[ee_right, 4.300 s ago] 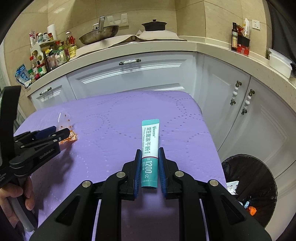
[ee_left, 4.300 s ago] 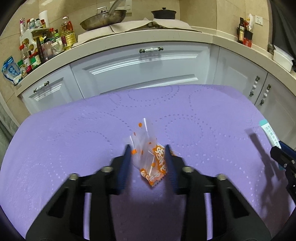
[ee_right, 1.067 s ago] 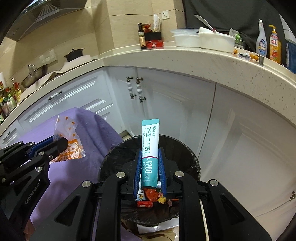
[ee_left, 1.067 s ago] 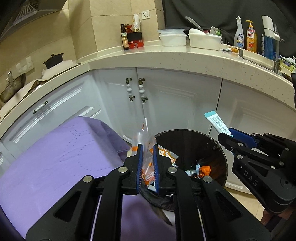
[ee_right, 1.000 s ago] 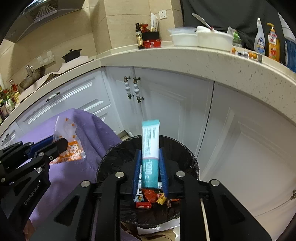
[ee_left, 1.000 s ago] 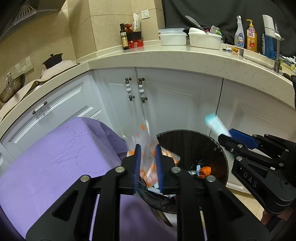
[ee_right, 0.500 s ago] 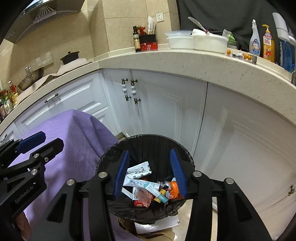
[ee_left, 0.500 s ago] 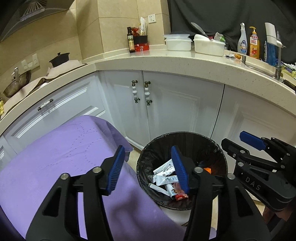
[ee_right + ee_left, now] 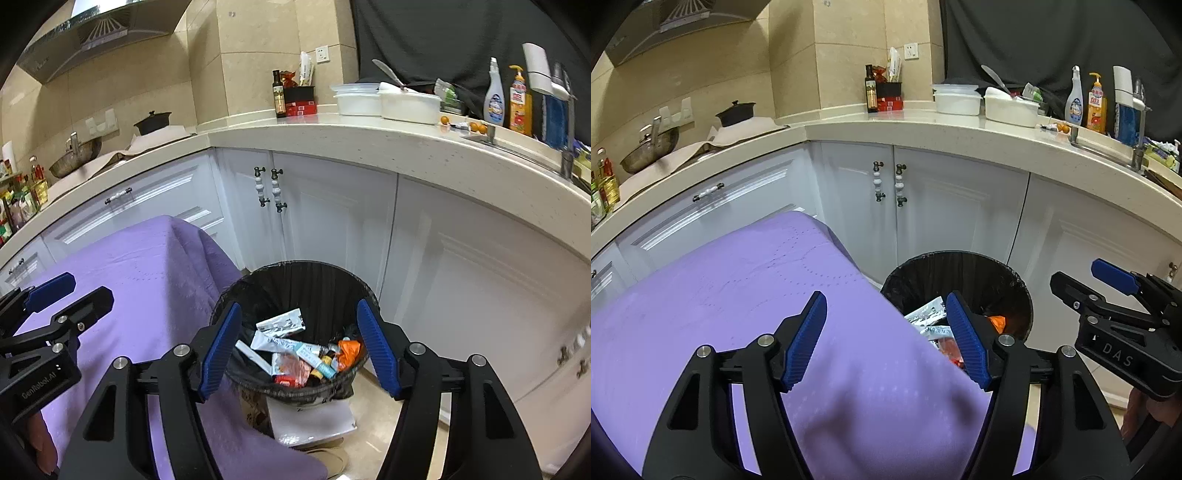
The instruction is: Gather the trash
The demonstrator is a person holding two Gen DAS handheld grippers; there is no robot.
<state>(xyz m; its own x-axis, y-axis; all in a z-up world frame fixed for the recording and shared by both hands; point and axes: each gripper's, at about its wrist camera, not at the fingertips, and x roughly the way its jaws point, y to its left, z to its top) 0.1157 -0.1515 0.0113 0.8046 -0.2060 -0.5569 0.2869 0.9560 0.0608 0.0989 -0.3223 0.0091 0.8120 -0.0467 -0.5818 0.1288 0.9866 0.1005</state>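
Above the bin (image 9: 295,288): left tongs (image 9: 886,339) and right tongs (image 9: 299,345), jaws just spread wide, empty, wrappers (image 9: 295,350) dropped inside.

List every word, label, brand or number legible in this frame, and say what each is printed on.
"DAS": side of the right claw, seen from the left wrist.
"GenRobot.AI": side of the left claw, seen from the right wrist.
Wrappers in the trash bin and labels on the counter bottles: too small or blurred to read.
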